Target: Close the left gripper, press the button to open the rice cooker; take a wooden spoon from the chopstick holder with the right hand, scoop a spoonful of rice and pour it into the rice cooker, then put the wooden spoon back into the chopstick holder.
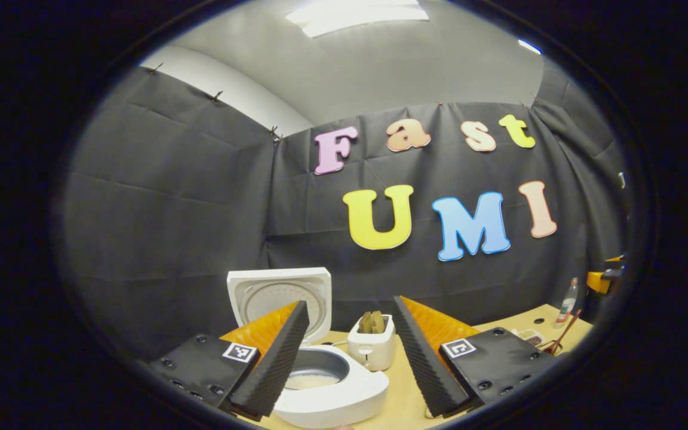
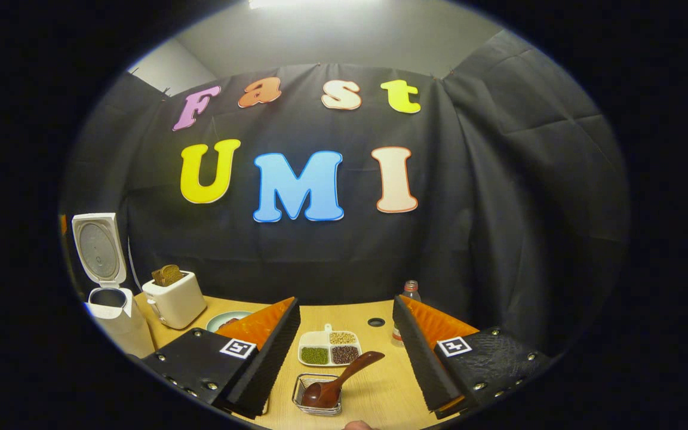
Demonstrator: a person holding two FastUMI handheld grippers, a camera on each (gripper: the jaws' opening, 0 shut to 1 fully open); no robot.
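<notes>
Since the wooden spoon (image 2: 340,377) leans loosely in the wire chopstick holder (image 2: 319,394) at six o'clock, we could tip it, both right gripper (image 2: 344,370) and left gripper (image 1: 349,364) gaping empty.

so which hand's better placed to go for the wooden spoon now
Right. The right gripper is open with the wooden spoon lying in its wire holder just ahead between its fingers. The left gripper faces the open rice cooker.
</notes>
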